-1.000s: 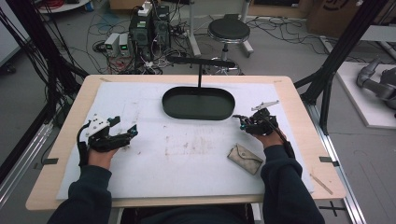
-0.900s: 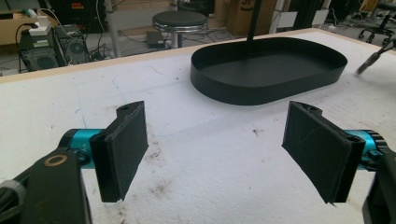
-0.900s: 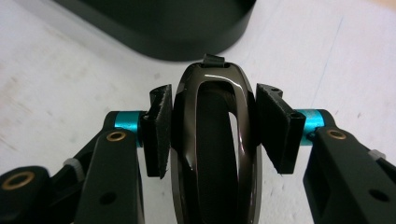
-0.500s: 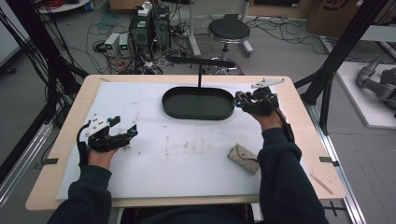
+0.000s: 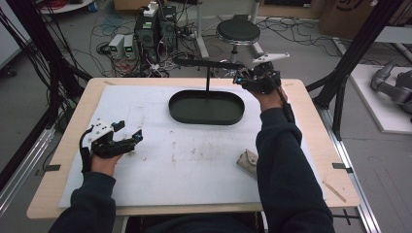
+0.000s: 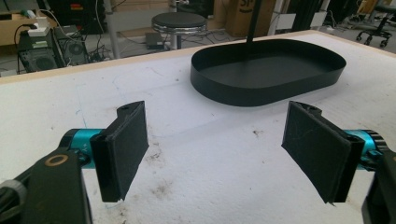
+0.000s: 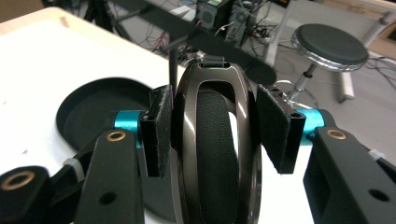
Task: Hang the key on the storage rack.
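Right tongs [image 7: 215,116]: closed on a glossy dark oval object [image 7: 217,154], which is clamped across its narrow width between the two pads and held upright, well above the tabletop [image 5: 194,165].
Left tongs [image 6: 215,149]: open, with nothing between the pads; they are held low over the tabletop, well apart from the right tongs.
Place of the object: between the pads of the right tongs, with its small top loop just in front of the horizontal bar [image 7: 219,44] of the stand.
Stand: the bar is carried on a thin post [image 5: 208,77] that rises from the far side of the black oval tray [image 5: 204,121], below and beside the right tongs.
Risk of slipping: the shell is smooth and curved, so it could be squeezed out of the pads if the grip is tilted or loosened early.
Risk of a knock: the bar could be struck by the object, and the light stand could be tipped or pushed away from the right tongs.
Risk of a missed hang: the loop is small, and whether it is lined up with the bar's end cannot be told; if released too soon, the object would be dropped into the tray or onto the tabletop.
Beige pouch [image 5: 248,162]: lying under the right forearm, well behind the right tongs; no hazard is judged from it.
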The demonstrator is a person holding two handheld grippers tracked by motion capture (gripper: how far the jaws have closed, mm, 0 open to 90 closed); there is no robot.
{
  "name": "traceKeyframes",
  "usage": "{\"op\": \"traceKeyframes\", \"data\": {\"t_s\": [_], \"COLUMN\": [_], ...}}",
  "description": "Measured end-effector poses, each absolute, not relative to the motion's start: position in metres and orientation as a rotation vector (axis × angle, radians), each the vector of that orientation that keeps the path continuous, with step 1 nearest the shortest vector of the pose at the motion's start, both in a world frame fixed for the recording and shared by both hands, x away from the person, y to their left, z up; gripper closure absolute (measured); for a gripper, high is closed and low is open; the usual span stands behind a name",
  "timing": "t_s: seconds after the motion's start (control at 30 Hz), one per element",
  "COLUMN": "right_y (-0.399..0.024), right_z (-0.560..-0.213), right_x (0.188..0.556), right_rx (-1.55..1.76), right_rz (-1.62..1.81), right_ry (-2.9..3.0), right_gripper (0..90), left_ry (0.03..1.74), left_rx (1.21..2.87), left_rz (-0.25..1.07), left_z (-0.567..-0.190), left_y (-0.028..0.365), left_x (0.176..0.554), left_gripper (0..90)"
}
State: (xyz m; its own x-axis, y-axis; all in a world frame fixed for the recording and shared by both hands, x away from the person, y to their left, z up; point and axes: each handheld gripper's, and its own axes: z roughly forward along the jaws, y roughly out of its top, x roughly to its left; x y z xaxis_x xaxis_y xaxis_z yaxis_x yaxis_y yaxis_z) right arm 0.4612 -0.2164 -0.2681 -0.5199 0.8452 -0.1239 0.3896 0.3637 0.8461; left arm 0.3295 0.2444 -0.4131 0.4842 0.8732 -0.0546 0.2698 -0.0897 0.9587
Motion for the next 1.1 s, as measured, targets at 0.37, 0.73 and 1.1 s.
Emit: {"op": "traceKeyframes", "data": {"t_s": [0.37,0.73,1.1], "right_y": [-0.215,-0.233,-0.229], "right_z": [-0.258,-0.296,-0.326], "right_x": [0.486,0.497,0.507], "right_rx": [1.163,1.293,1.418], "right_rz": [1.036,0.874,0.887], "right_ry": [1.988,2.051,2.055], "right_gripper": [50.0,49.9,44.8], "left_ry": [1.003,1.003,1.002], "left_rx": [1.626,1.631,1.631], "left_rz": [0.68,0.684,0.685], "left_z": [-0.413,-0.414,-0.414], "left_y": [0.245,0.245,0.247], "left_x": [0.329,0.329,0.328], "left_gripper": [22.1,22.1,22.1]}}
